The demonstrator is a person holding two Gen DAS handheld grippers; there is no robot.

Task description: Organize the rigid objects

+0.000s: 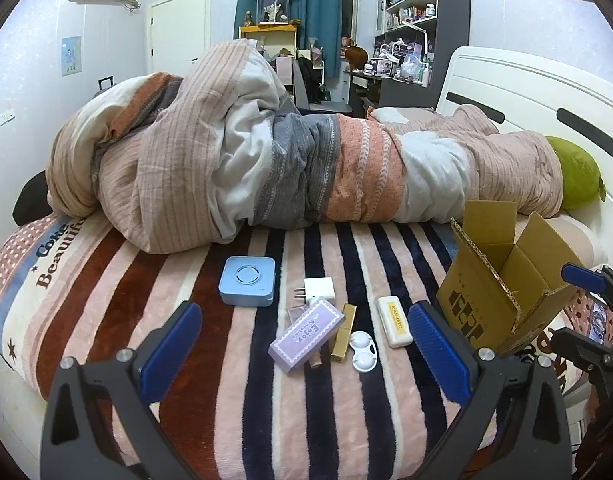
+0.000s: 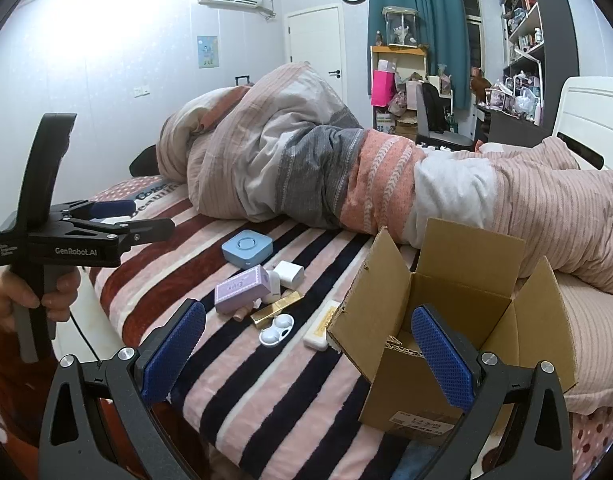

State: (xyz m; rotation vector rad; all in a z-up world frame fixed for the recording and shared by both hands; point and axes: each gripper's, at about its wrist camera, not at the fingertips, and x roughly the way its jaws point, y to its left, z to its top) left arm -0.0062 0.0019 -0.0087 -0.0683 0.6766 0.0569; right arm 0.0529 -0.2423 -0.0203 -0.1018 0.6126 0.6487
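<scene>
Two grippers are in your hands and both are wide open, with nothing between the blue pads. Your left gripper point(image 1: 302, 350) hovers over the striped blanket point(image 1: 242, 400), pointing at the small things. Your right gripper point(image 2: 308, 346) hangs near the open carton point(image 2: 390, 380); its right finger is in front of the carton mouth, its left finger is over the blanket. In the right wrist view you see also the left gripper from the side, with your hand point(image 2: 46, 292) around its handle.

The small things lie close together on the blanket, left of the carton. The blue box point(image 1: 247, 281) is the farthest from you and stands a little apart. Just beside it is the white plug point(image 1: 317, 289). The purple box point(image 1: 306, 334) lies in front of the plug, on top of some small things that you cannot tell. The gold tube point(image 1: 343, 332) lies along its right side, and the white lens case point(image 1: 364, 351) touches the near end of the tube. The white bar point(image 1: 394, 321) lies between the lens case and the carton. Inside the carton only its cardboard bottom shows.

Behind all of it the rolled quilt point(image 1: 266, 152) lies across the bed.
</scene>
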